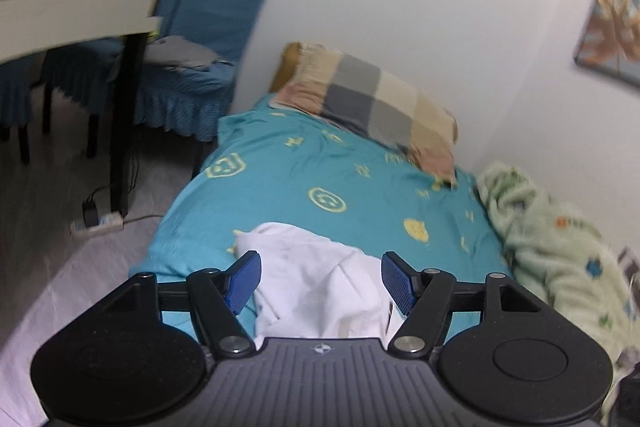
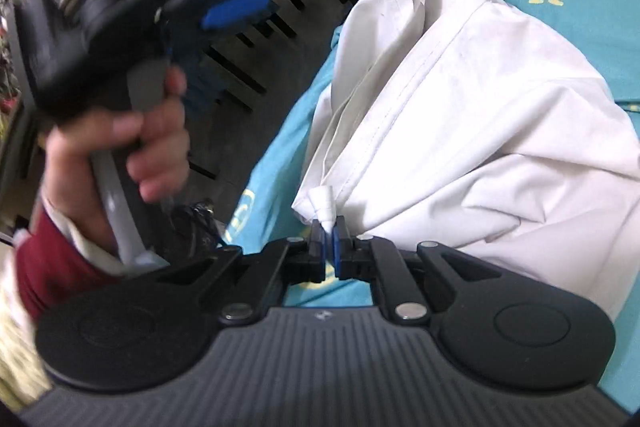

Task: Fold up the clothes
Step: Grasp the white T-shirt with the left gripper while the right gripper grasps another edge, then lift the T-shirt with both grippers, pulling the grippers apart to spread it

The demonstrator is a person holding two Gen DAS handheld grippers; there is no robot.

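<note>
While R gripper (image 2: pixel 330 235) pinches crumpled white garment (image 2: pixel 472 115) corner; L gripper (image 1: pixel 321 277) agape.

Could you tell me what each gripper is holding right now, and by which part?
The right gripper is shut on a bunched corner of the white garment. The left gripper is open above the garment and holds nothing.

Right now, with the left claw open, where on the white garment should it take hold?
Probably the far corner of the white garment, approached from above. The right claw already pinches the near bunched corner, and the left claw hangs open above the cloth.
</note>
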